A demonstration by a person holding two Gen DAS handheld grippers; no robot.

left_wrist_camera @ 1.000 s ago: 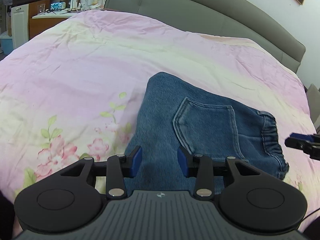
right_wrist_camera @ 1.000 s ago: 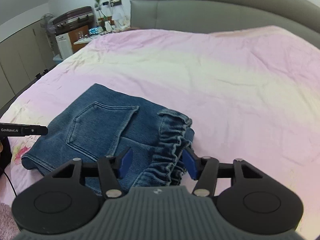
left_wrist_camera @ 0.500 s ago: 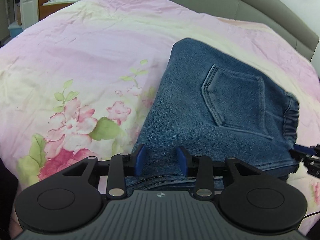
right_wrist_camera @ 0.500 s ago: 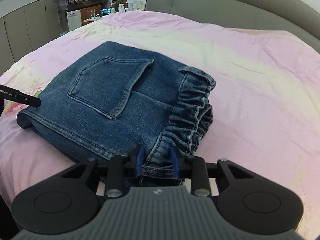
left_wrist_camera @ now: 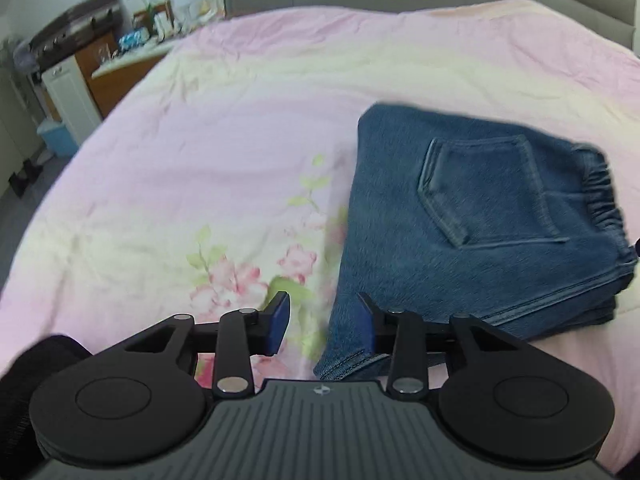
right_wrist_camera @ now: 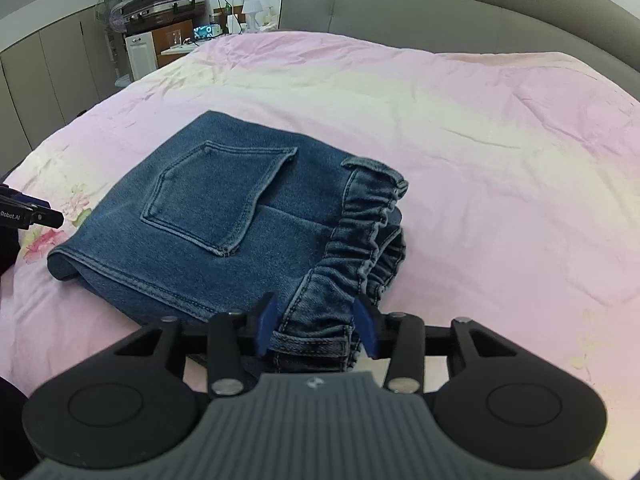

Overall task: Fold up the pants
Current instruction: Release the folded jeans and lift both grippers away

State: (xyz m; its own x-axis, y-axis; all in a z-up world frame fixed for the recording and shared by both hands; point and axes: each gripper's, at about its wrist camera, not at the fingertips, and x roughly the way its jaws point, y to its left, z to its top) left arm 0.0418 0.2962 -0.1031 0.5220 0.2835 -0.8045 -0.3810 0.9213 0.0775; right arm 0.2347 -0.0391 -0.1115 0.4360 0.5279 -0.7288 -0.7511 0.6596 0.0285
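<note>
Right wrist view: right hand-held gripper (right_wrist_camera: 316, 330) released, straddling the waistband of the folded pants (right_wrist_camera: 224, 216) lying ahead-left on the bed (right_wrist_camera: 480, 128). Left hand-held gripper (left_wrist_camera: 322, 322) released, pants corner at its right finger.

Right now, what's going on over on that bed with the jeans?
A person with a handheld gripper in each hand is folding a pair of blue jeans on a pink floral bedspread. The jeans lie folded into a compact stack, back pocket up. The right gripper is open, its fingers either side of the elastic waistband. The left gripper is open too, at the opposite folded edge, gripping nothing.
</note>
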